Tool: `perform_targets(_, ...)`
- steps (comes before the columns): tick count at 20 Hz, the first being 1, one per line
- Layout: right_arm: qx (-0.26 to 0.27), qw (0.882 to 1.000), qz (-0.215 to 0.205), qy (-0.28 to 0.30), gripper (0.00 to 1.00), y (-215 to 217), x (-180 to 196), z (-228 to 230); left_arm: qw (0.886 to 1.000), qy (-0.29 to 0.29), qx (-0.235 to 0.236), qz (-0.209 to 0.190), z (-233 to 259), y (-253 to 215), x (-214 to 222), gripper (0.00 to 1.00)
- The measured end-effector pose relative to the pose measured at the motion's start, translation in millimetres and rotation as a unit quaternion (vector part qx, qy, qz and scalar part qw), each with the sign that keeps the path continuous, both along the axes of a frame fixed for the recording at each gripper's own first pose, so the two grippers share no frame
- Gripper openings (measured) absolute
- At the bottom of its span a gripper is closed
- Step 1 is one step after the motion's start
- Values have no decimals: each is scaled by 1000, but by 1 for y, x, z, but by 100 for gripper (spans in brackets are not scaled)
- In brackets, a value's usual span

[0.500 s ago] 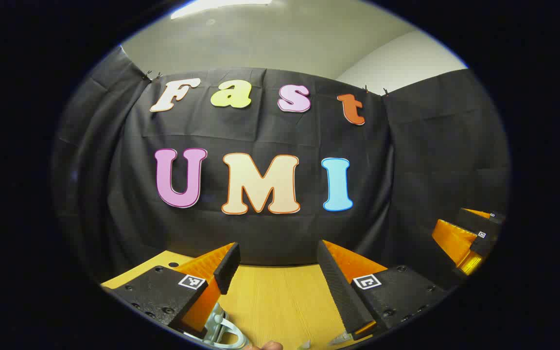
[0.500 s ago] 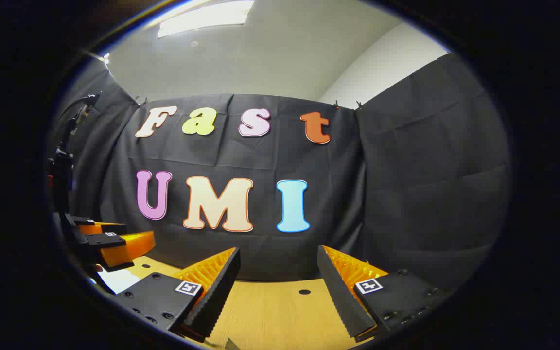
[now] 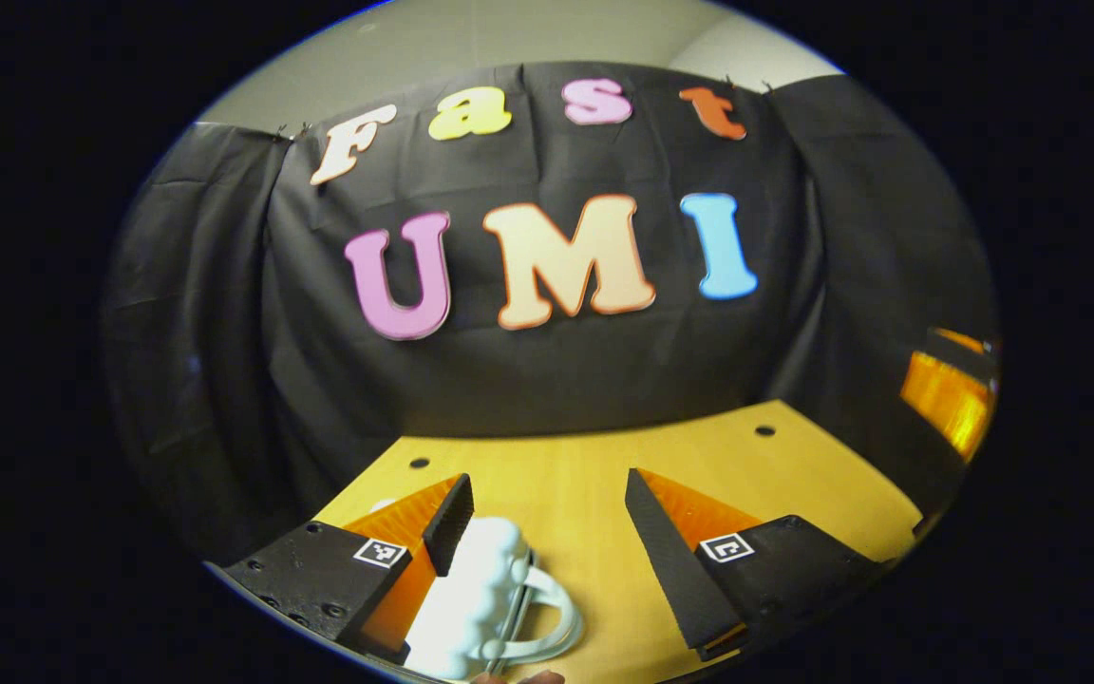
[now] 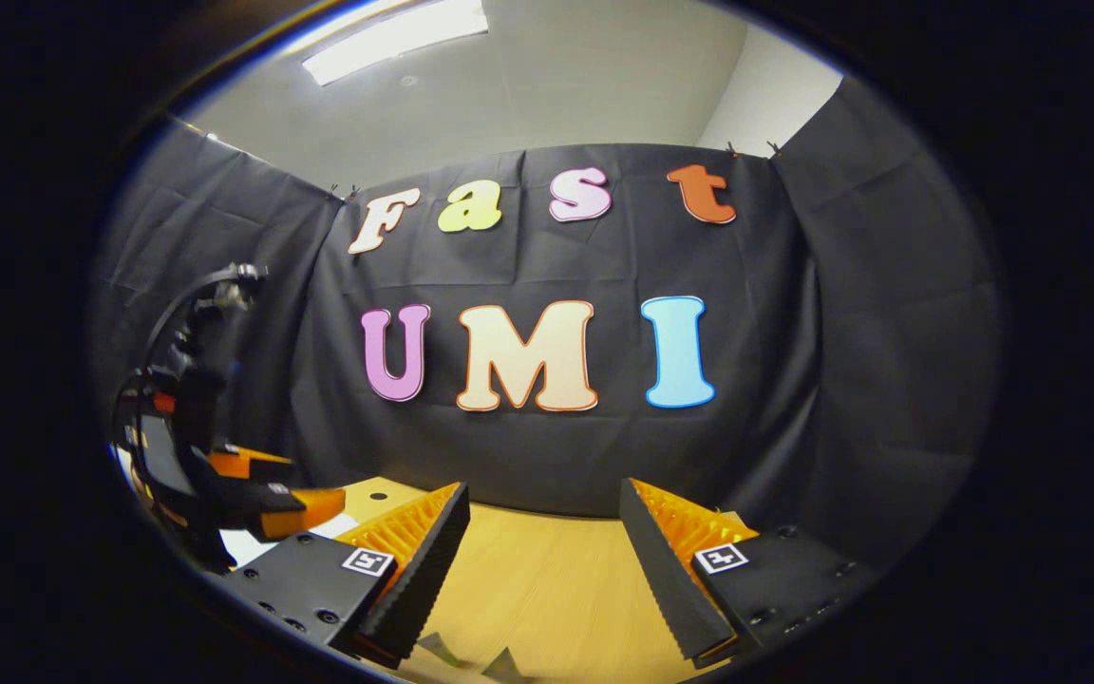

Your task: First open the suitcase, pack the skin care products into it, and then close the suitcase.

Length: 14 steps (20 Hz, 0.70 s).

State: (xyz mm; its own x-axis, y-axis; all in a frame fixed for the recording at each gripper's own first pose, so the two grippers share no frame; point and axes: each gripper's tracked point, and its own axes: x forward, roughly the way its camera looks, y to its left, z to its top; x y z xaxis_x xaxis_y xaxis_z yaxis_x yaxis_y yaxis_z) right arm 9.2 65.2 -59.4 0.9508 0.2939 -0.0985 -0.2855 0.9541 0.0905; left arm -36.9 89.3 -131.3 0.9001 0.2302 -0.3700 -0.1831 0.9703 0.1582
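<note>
Left gripper (image 3: 547, 532) fingers wide apart, holding nothing. One white bumpy suitcase (image 3: 466, 598) with its handle lies on the table (image 3: 585, 465) at 7 o'clock, against the inner face of the left finger, long axis running away from the camera. Right gripper (image 4: 542, 546) also spread, empty, over bare table. Left is nearer. Skin care products: none countable.

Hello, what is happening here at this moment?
A person holds a two-finger gripper in each hand over a wooden table. The left gripper is open and points down at a white object with a looped handle, which lies beside its left finger; what this object is, I cannot tell. The right gripper is also open and holds nothing.
</note>
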Motion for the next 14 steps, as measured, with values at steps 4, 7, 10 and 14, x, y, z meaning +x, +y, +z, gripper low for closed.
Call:
perform_targets(4,-8,999,-33,19,98,8,5,-14,987,151,-56,-8,-103,1,-31,96)
perform_targets(7,-26,997,-54,39,99,8,5,-26,974,214,-72,-20,-145,-2,-37,95)
perform_targets(10,-50,995,-74,48,98,-4,3,-28,963,255,-84,-37,-175,-17,-31,91)
perform_targets(14,-72,991,-96,57,98,-17,0,-34,953,288,-90,-29,-199,-19,-19,83)
